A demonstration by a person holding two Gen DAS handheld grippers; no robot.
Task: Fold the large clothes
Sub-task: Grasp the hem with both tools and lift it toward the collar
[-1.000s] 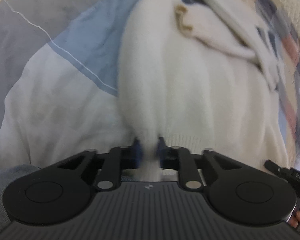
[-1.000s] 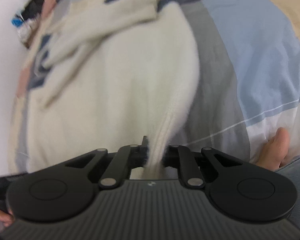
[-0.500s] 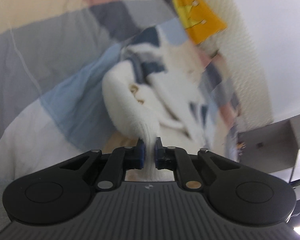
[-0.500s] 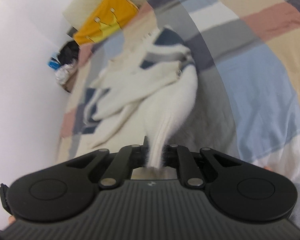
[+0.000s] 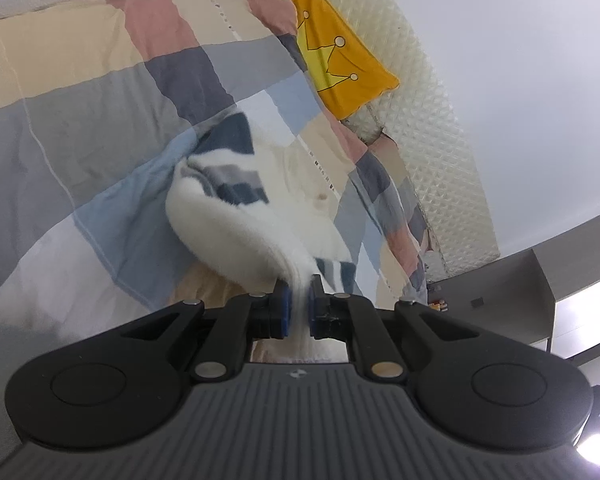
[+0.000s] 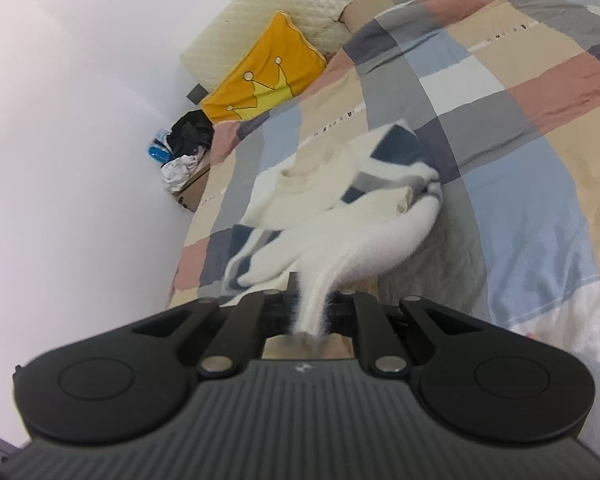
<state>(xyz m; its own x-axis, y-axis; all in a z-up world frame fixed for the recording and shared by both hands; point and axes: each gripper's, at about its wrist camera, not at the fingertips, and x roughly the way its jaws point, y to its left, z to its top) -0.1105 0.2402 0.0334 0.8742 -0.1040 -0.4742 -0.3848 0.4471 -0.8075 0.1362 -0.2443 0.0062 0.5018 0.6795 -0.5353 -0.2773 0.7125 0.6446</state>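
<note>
L gripper (image 5: 298, 306), R gripper (image 6: 310, 306) — both pinching white sweater (image 6: 340, 216) hem, over bed (image 6: 520, 184)

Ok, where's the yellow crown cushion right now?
The yellow crown cushion leans on the quilted headboard at the bed's far end, upper right in the left wrist view and upper left in the right, beyond the white sweater.

Patchwork bed (image 6: 520, 168) broad and bare on sides of white sweater (image 6: 340, 216); room to pass there. Far end blocked: yellow crown pillow (image 6: 264, 80) leaning on quilted headboard (image 6: 300, 4), wall close behind. Clutter pile (image 6: 184, 148) in corner beside bed. Grey cabinet (image 5: 540, 280) flanks headboard side.
</note>
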